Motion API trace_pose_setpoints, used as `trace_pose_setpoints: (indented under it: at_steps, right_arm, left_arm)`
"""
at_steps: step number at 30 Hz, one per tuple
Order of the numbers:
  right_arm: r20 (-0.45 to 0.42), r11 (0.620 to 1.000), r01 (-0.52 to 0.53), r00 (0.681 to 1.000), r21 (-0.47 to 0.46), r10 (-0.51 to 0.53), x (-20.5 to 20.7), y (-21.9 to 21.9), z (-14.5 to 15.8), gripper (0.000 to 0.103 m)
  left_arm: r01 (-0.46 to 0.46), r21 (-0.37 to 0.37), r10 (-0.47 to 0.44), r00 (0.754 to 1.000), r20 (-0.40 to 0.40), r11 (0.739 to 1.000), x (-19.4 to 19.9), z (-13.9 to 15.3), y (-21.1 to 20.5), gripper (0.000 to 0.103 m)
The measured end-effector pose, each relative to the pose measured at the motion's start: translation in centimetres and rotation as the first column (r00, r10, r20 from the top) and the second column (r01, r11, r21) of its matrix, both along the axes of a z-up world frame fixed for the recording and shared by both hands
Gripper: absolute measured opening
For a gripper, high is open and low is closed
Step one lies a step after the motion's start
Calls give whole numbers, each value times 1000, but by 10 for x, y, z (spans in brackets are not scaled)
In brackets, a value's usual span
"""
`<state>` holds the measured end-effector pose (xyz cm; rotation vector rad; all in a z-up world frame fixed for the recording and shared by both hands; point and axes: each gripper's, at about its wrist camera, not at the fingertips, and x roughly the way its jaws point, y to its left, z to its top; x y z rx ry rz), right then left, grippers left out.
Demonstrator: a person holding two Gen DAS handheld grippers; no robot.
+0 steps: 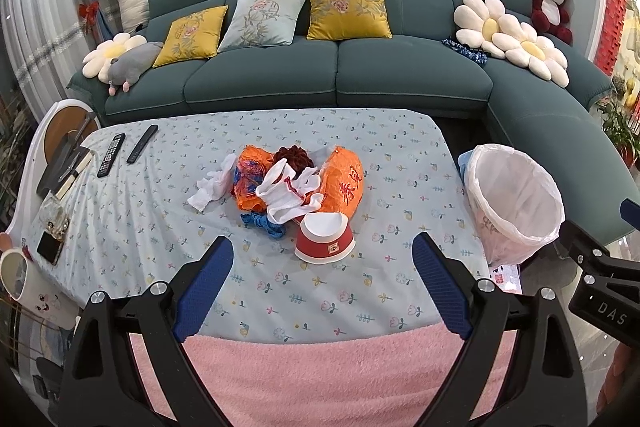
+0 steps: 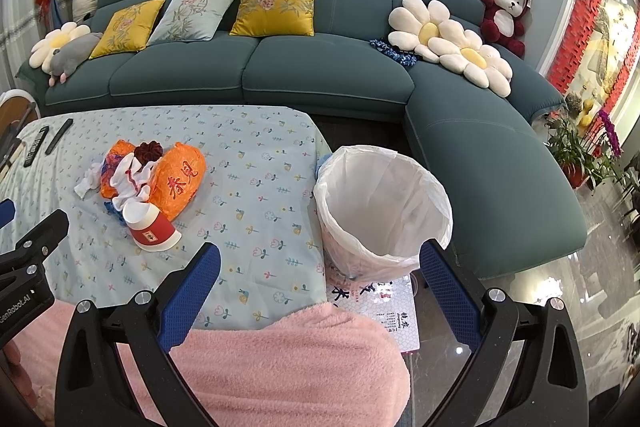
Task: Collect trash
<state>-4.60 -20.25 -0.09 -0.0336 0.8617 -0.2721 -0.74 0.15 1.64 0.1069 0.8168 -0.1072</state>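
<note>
A pile of trash lies mid-table: a tipped red-and-white paper cup [image 1: 325, 238] [image 2: 152, 227], an orange bag with red characters [image 1: 345, 183] [image 2: 178, 185], a second orange bag [image 1: 251, 177], crumpled white tissues [image 1: 212, 187], a white wrapper [image 1: 288, 197], a dark red flower-shaped piece [image 1: 294, 157] and blue scraps [image 1: 264, 223]. A bin lined with a white bag [image 1: 514, 205] [image 2: 382, 211] stands at the table's right edge. My left gripper [image 1: 323, 279] is open and empty, just short of the cup. My right gripper [image 2: 320, 279] is open and empty, in front of the bin.
The table wears a floral cloth [image 1: 160, 227]. Two remotes [image 1: 126, 149], a phone [image 1: 50, 246] and a mug [image 1: 20, 283] sit at its left side. A pink fluffy cover [image 1: 320, 379] lies at the near edge. A teal sofa [image 1: 336, 75] with cushions stands behind.
</note>
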Motion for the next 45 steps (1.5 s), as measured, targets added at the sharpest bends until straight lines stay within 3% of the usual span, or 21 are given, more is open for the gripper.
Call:
trace_pose_setpoints:
  at_steps: [11,19,24,36,45]
  right_arm:
    - [2,1000,4,1000,4,-4,5,5,-2,95]
    - [0,1000,8,1000,27,-8,25,18,-17,95]
    - [-18,1000,11,1000,27,-11,43,29,-33,95]
    - [-51,999,22,999,32,-20,82,43,-65,95]
    - [-82,998,20,996,56,-15,112,47,-89,95]
  left_arm:
    - [-38,-13,38,999,-17,999,13,-12,26,87]
    - [-30,-80,23,996,-81,996,30,-47,61,88]
    - [-46,-162,22,989,-146,986,46,-75,75,88]
    - [26,-170,-52,987,-150,985,91,-125,36,94]
    - [-12,-175,-26,977,-211,984,126,-170,24,93]
